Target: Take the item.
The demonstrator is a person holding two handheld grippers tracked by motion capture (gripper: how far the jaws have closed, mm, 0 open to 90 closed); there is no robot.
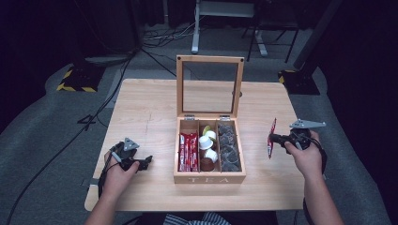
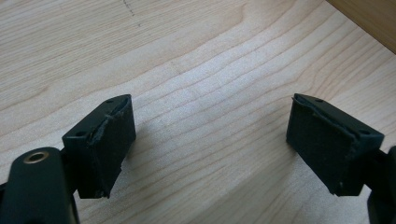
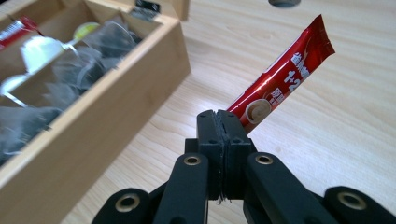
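The left gripper is resting low over the table at the near left, its jaws standing wide apart with nothing but bare wood between them; the right gripper is hovering to the right of the box, its jaws pressed together on the lower end of a red sachet; the sachet is sticking up and away from the jaws, its long axis nearly upright and tilting slightly; the box is lying to the left of that sachet, lid standing open at the back; more sachets are sitting in its left compartment, the far side from the right gripper, with pods in the middle and tea bags nearest; any placing there is probably meaning a reach across the other two compartments with the sachet turned to run front to back.
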